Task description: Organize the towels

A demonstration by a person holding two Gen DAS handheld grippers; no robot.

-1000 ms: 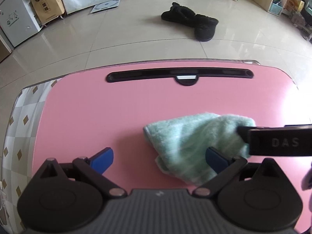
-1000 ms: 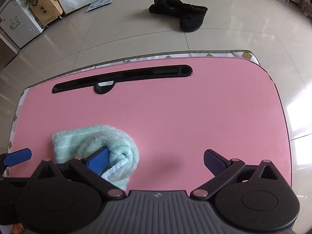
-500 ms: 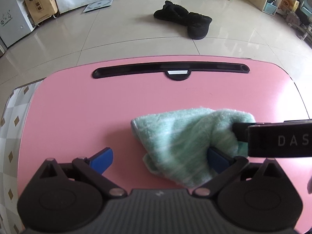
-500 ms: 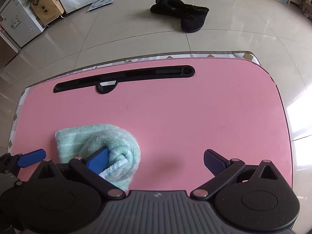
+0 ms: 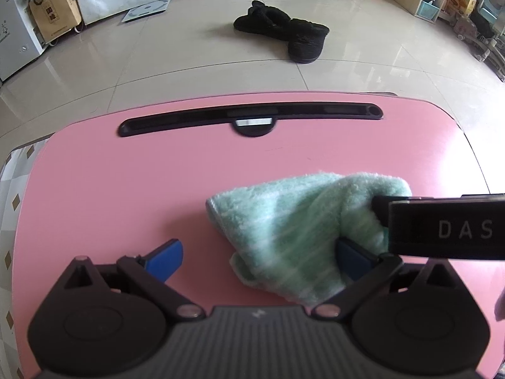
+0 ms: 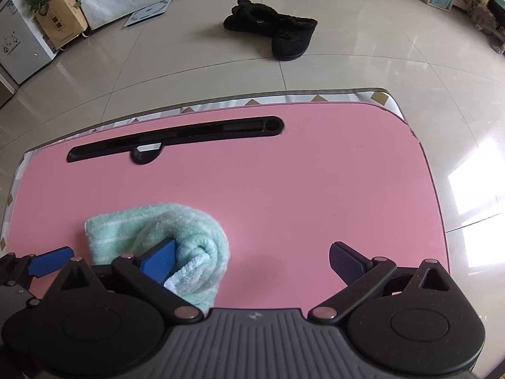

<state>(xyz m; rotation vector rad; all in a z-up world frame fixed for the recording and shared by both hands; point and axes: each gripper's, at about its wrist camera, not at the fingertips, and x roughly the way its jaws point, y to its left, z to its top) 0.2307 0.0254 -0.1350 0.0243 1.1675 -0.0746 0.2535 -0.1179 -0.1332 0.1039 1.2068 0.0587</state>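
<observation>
Mint-green towel (image 5: 293,230) lies bunched on the pink tabletop (image 5: 142,189), near its front edge, with the folded bulk rolled toward one end. Left gripper (image 5: 257,255) stands wide apart, one pad against the towel's edge and the other over bare table, likely to straddle a corner. Right gripper (image 6: 252,260) also stands wide, closing slightly, its inner pad at the roll; nothing clamped. Both point steeply down, presumably to pinch corners.

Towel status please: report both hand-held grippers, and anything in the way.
Left hand-held gripper open. Right hand-held gripper closing slightly, nothing between pads. Towel crumpled on pink table. Nothing in the way.
</observation>
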